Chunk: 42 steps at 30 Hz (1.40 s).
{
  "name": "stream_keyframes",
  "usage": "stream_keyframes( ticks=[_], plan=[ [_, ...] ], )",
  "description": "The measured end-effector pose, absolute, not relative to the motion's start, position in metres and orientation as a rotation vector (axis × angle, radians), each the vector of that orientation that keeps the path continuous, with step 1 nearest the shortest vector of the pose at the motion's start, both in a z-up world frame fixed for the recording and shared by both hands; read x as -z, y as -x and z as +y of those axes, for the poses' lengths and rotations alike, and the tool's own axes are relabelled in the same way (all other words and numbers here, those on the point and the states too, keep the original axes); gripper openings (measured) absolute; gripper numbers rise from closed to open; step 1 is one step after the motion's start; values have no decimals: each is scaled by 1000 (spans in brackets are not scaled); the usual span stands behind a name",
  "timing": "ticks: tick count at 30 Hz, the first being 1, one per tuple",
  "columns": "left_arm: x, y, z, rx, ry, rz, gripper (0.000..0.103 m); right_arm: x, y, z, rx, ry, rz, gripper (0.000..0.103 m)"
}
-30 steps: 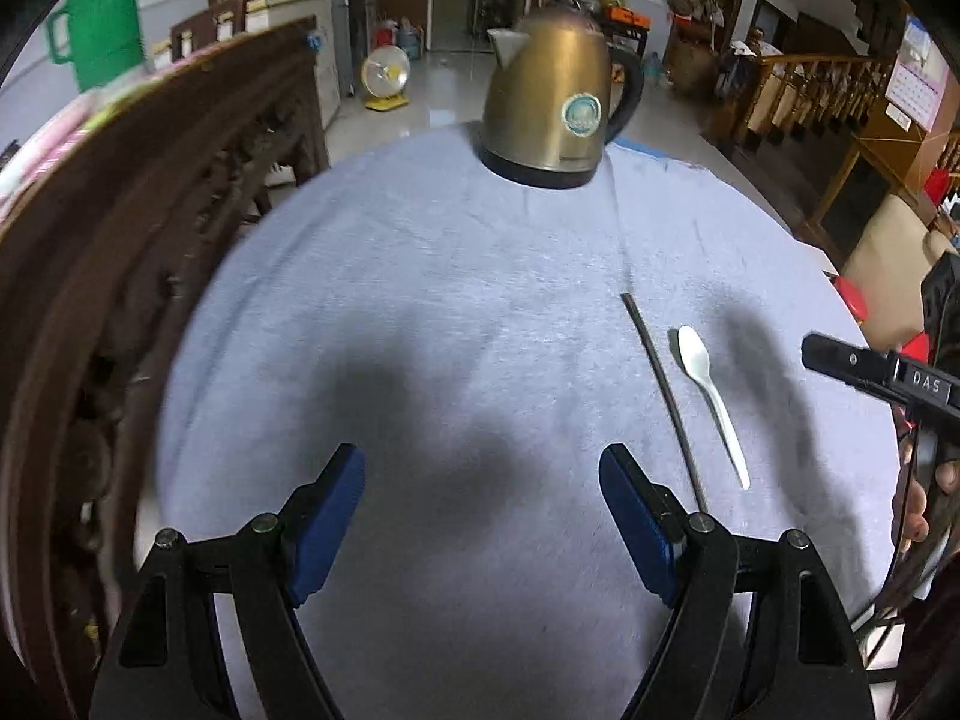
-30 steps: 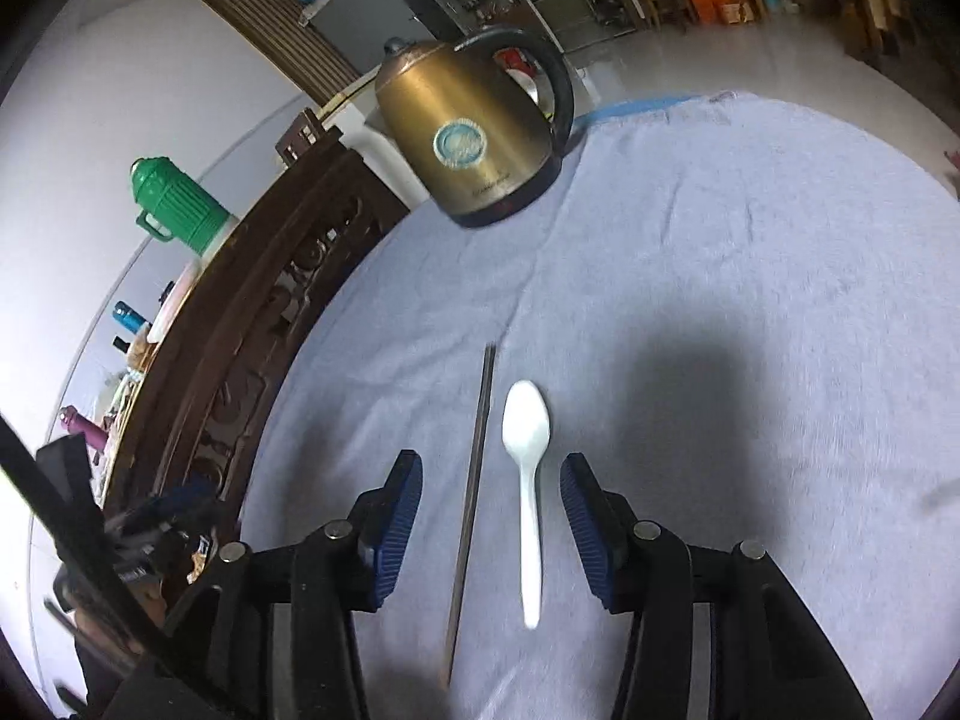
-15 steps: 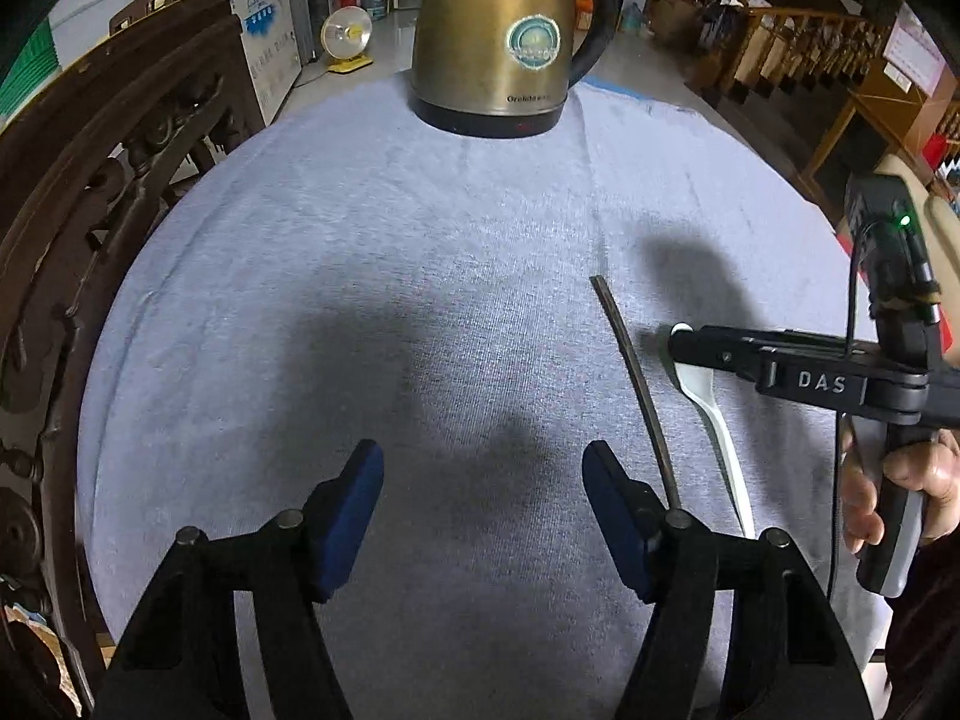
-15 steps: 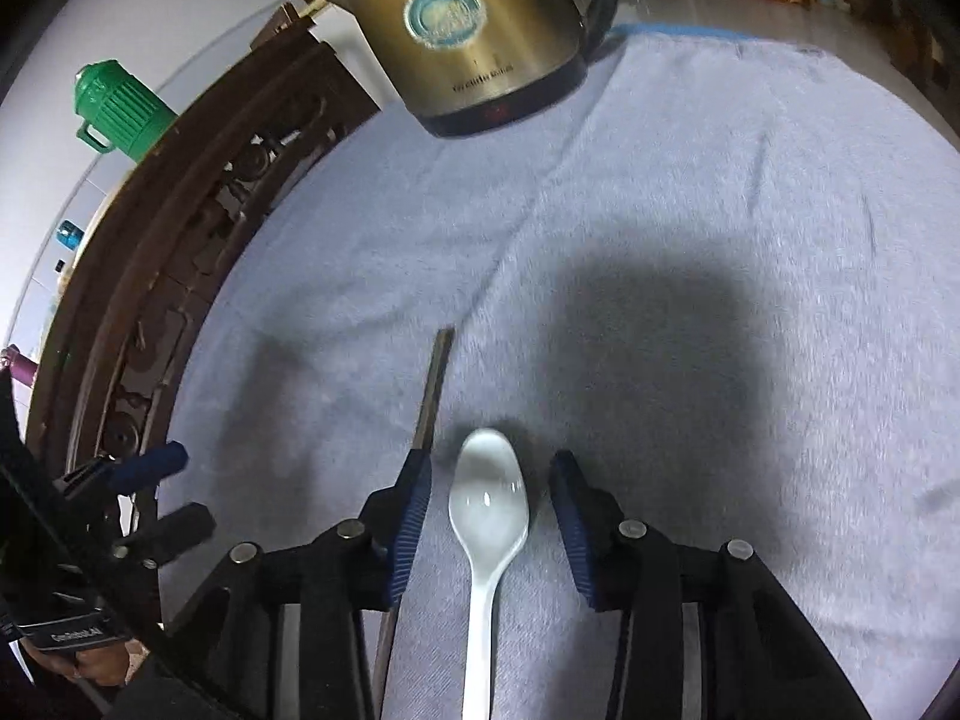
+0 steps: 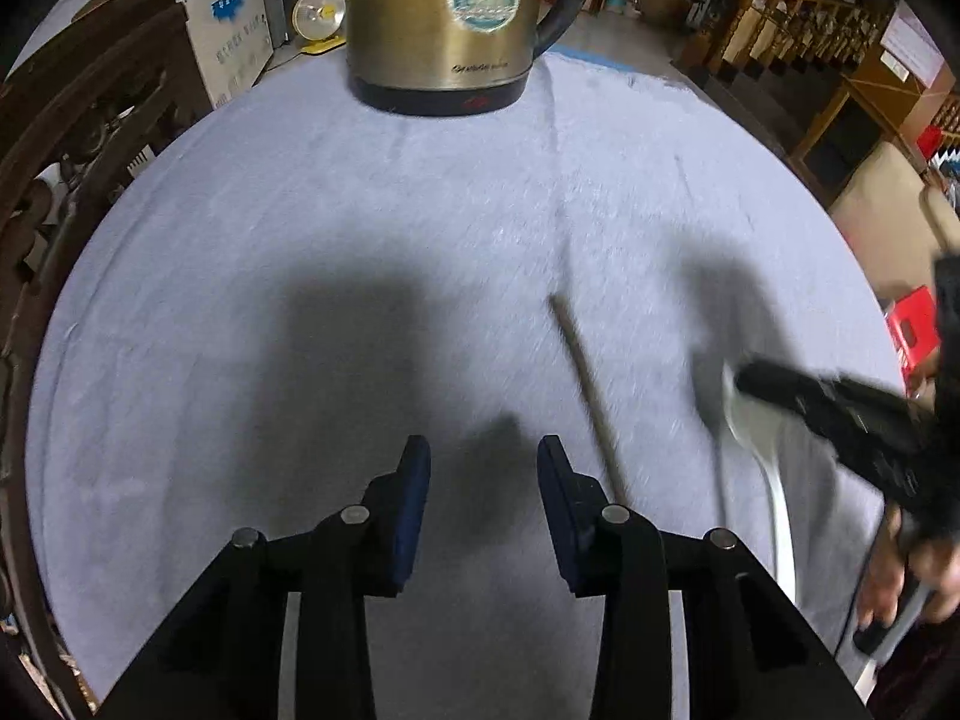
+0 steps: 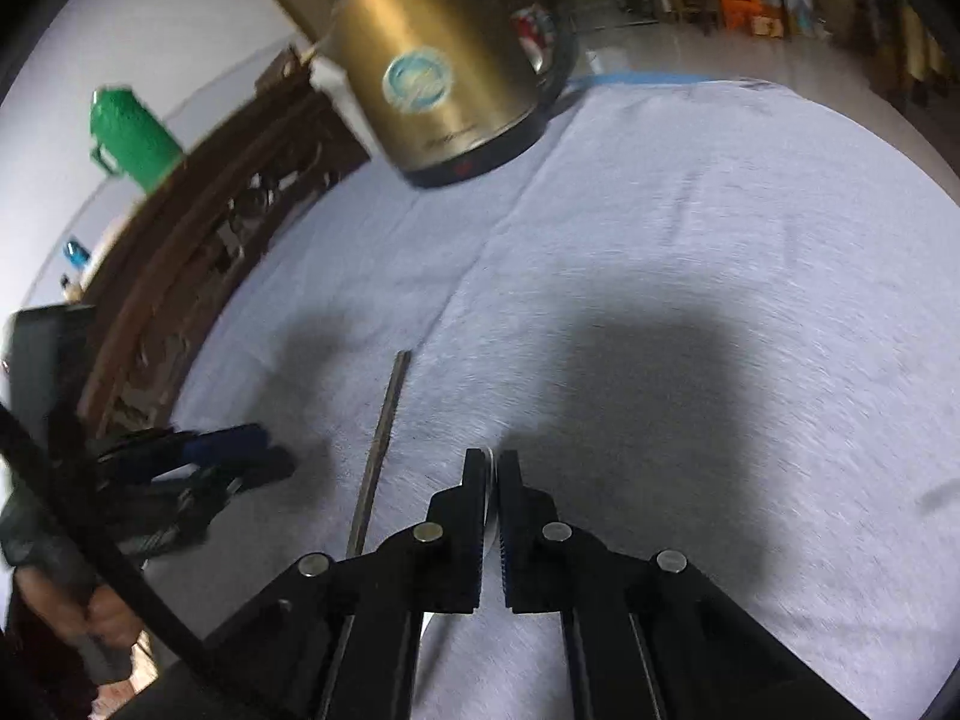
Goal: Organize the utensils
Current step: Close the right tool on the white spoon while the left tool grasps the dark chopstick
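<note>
A white spoon [image 5: 774,480] lies on the grey-blue tablecloth [image 5: 300,240]. My right gripper [image 6: 492,461] is shut on it, and only a white sliver of the spoon [image 6: 492,468] shows between the pads. In the left wrist view the right gripper [image 5: 744,378] comes in from the right, over the spoon's bowl. A thin dark chopstick [image 5: 591,402] lies just left of the spoon and also shows as the chopstick [image 6: 381,450] in the right wrist view. My left gripper [image 5: 483,462] hovers low over the cloth, its jaws closing with nothing between them. The chopstick runs just outside its right finger [image 5: 555,480].
A brass-coloured electric kettle [image 5: 456,24] stands at the far side of the round table. A carved dark wooden chair back [image 5: 72,138] curves along the left edge. A green thermos [image 6: 132,138] stands beyond it. A hand [image 5: 900,576] grips the right tool's handle.
The right gripper's jaws came down around the spoon's bowl and shut on it. The left gripper moved forward and right toward the chopstick, sinking lower, and its jaws narrowed.
</note>
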State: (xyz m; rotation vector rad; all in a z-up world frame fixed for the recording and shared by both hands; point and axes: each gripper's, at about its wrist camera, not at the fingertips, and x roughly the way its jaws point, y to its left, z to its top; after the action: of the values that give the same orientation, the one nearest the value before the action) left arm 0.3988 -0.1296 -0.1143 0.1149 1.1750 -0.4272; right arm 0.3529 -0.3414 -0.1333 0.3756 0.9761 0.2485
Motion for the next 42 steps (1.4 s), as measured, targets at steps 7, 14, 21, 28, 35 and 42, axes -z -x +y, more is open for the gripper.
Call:
stream_keyframes(
  ticks=[7,14,21,28,35,42],
  plan=[
    [133,-426,-180,414,-132,1221,38,124,-305,-376,-213,-444,911,4],
    [134,-423,-196,410,-213,1137,7,119,-270,-389,-196,-479,882,4],
    [120,-397,-167,398,-178,1092,5,106,-238,-381,-177,-484,840,4],
    [73,-352,-99,352,-82,964,5,74,-184,-364,-128,-473,707,4],
    [40,-290,-36,294,41,854,5,47,-127,-336,-60,-444,561,4],
    [22,-236,7,320,137,781,5,21,-82,-306,-42,-412,453,4]
  ],
)
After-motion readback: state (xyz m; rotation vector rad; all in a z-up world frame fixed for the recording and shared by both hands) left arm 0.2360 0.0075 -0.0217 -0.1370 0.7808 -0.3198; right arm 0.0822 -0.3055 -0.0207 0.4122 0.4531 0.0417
